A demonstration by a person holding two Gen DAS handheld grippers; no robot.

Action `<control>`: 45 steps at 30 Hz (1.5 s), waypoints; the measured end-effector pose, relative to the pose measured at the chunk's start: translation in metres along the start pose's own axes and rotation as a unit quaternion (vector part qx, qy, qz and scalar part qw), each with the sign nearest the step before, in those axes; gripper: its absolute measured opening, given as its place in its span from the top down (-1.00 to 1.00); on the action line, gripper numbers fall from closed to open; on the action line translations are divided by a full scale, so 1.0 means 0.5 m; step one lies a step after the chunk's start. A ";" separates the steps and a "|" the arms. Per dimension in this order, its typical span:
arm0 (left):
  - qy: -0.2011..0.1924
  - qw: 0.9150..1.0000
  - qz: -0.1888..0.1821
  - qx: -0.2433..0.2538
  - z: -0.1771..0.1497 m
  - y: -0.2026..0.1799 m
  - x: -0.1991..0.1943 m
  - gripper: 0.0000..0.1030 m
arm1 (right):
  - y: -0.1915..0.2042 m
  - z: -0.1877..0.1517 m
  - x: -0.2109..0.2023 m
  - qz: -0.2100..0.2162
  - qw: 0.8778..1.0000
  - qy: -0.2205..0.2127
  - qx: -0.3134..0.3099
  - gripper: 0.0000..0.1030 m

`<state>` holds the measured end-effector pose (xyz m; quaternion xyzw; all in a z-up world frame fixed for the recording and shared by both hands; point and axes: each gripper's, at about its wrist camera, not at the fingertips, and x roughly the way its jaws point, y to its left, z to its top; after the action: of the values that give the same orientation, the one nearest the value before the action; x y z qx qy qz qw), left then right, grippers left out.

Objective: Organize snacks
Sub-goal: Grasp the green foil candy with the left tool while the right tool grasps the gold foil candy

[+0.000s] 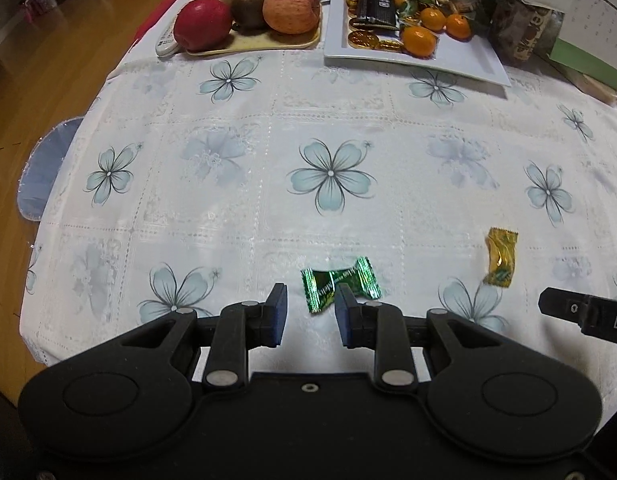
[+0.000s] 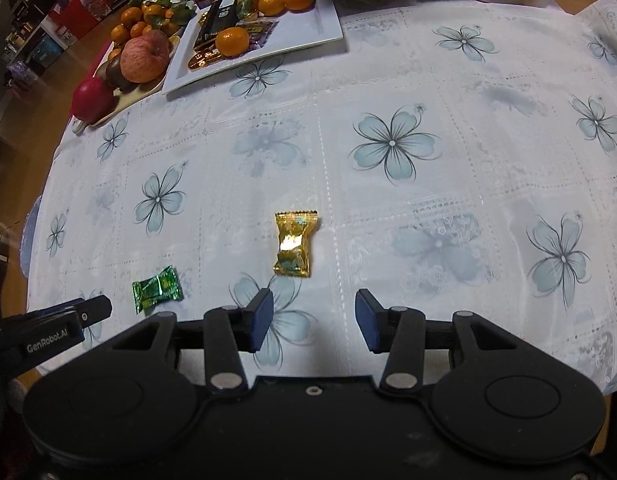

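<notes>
Left wrist: green candy (image 1: 340,289) just ahead of left gripper (image 1: 310,312), jaws apart, empty, long axis crosswise; gold candy (image 2: 294,243) ahead of right gripper (image 2: 314,320), jaws wider, empty, lengthwise.

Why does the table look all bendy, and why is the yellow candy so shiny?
Both wrist views are fisheye, so the tablecloth bulges and curves at the edges. In the right view, room light glares off the gold candy; in the left view it looks blurrier, and the green candy's foil sparkles.

Dim warm indoor light, strong fisheye bending at the edges, soft blur throughout, glare on the gold candy wrapper (image 2: 294,242)
</notes>
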<state>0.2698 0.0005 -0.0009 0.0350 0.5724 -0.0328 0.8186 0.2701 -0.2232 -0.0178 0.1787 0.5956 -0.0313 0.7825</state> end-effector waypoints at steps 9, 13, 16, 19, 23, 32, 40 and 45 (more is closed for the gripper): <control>0.005 0.997 0.005 -0.073 0.039 0.023 0.059 0.29 | -0.004 0.006 0.062 -0.005 1.000 0.005 0.017 0.06; 0.019 0.996 0.009 -0.083 0.045 0.011 0.084 0.29 | -0.001 0.009 0.060 0.001 1.000 0.000 0.014 0.06; 0.022 0.996 0.027 -0.077 0.047 0.000 0.096 0.29 | 0.005 0.012 0.051 -0.002 1.000 -0.014 0.004 0.06; 0.022 0.996 0.039 -0.072 0.047 -0.005 0.103 0.29 | 0.002 0.016 0.046 0.008 1.000 -0.013 0.004 0.06; 0.035 0.996 0.038 -0.067 0.044 -0.008 0.112 0.29 | -0.008 0.024 0.048 0.018 1.000 -0.005 0.017 0.06; 0.048 0.997 0.033 -0.050 0.028 -0.003 0.111 0.29 | -0.029 0.038 0.057 0.010 0.999 -0.002 0.043 0.06; 0.046 0.998 0.024 -0.033 0.015 0.003 0.099 0.29 | -0.008 0.038 0.078 0.001 0.999 0.000 0.034 0.07; 0.039 0.998 0.012 -0.051 0.019 0.024 0.087 0.29 | 0.009 0.042 0.092 -0.009 1.000 -0.009 0.027 0.07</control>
<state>0.2948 0.0109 -0.0383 0.0018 0.6045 0.0075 0.7966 0.3038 -0.2184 -0.0554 0.1945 0.5890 -0.0557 0.7824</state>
